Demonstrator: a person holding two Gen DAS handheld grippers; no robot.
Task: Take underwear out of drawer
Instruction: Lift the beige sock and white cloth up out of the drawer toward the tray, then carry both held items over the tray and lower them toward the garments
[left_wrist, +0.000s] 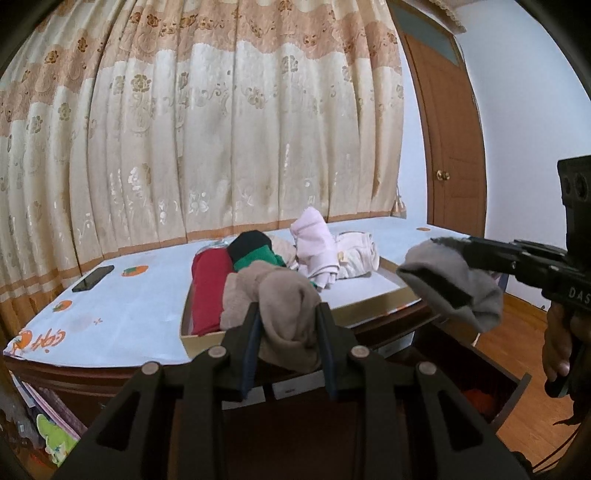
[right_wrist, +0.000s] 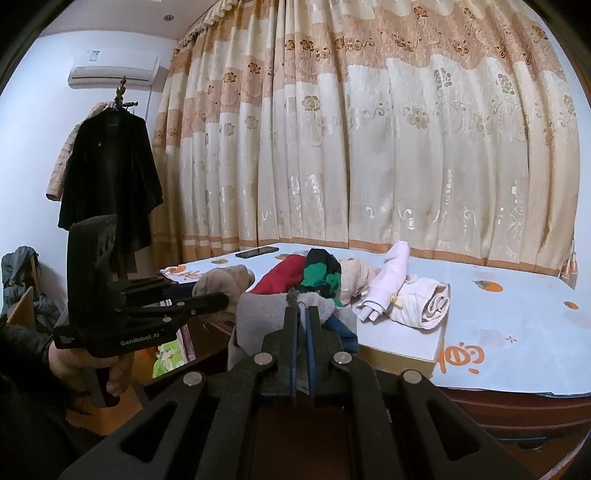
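I have one piece of underwear in each gripper. The left gripper (left_wrist: 286, 325) is clenched on a taupe garment (left_wrist: 284, 314), which bunches up between the pads and hangs over the front edge of the dresser top (left_wrist: 122, 314). The right gripper (right_wrist: 301, 317) is pinched tight on a grey garment (right_wrist: 266, 314); its fingers are nearly touching, with only a thin fold of cloth between them. In the left wrist view the grey piece dangles in the air above the open drawer (left_wrist: 517, 387), clear of it.

On the dresser top sits a shallow cardboard tray (left_wrist: 373, 310) holding more folded clothes: a red piece (left_wrist: 208, 291), a black and green piece (left_wrist: 255, 251), a pale pink piece (left_wrist: 314, 240) and a cream roll (left_wrist: 358, 254). A dark phone (left_wrist: 92, 278) lies flat on the printed cloth, well apart from the tray. A patterned curtain (left_wrist: 221, 129) hangs behind, with a wooden door (left_wrist: 454, 147) to its right. A black coat (right_wrist: 110, 173) hangs in the far corner.
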